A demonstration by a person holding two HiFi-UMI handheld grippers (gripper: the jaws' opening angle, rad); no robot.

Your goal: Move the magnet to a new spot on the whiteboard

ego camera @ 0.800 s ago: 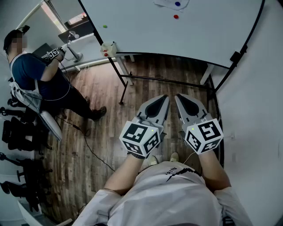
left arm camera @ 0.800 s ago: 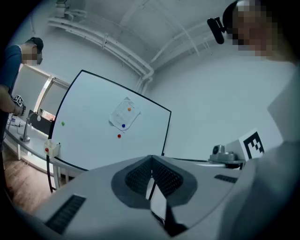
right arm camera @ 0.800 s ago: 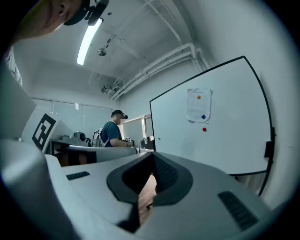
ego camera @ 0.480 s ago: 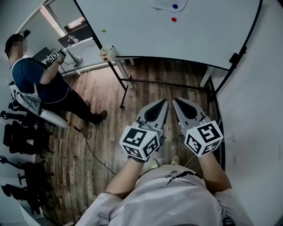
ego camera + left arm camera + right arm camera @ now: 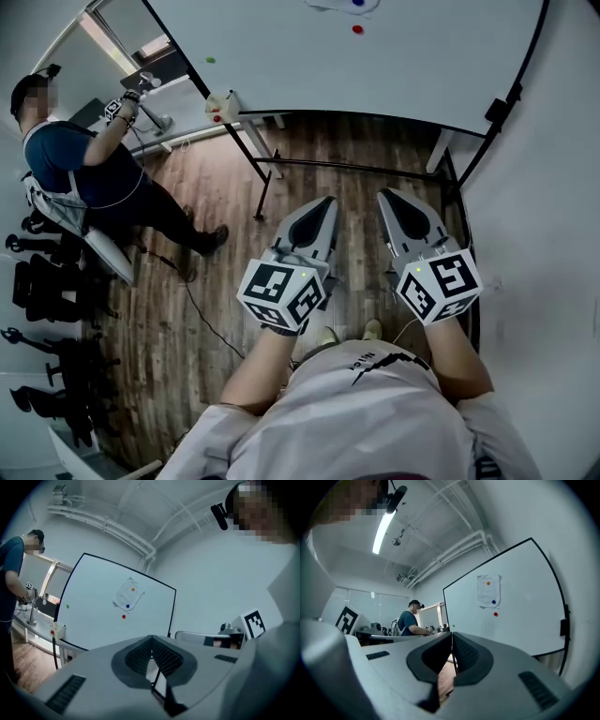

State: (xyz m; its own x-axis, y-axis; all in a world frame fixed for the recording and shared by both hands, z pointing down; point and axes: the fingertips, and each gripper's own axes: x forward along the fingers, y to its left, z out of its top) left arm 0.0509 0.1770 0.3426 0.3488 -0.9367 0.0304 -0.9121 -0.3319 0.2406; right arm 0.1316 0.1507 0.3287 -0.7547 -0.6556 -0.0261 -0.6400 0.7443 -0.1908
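Observation:
The whiteboard [image 5: 422,56] stands ahead of me on a black frame. A red magnet [image 5: 357,29] sits on it just below a sheet of paper held by a blue magnet [image 5: 358,3]. A green magnet [image 5: 210,60] is far to the left. In the left gripper view the red magnet [image 5: 123,617] shows under the blue one [image 5: 128,606] and an orange one [image 5: 133,589]. My left gripper [image 5: 326,202] and right gripper [image 5: 384,195] are held low over the floor, well short of the board. Both are shut with nothing between the jaws.
A person [image 5: 75,159] works at a desk to the left. A small white holder [image 5: 225,101] hangs at the board's lower left corner. The board's black legs [image 5: 262,187] cross the wood floor ahead. Black chairs [image 5: 42,281] stand far left; a white wall [image 5: 553,187] runs along the right.
The left gripper has drifted left and a little lower, widening the space between the two grippers. The whiteboard has slid toward the top of the head view. Both jaws stay shut.

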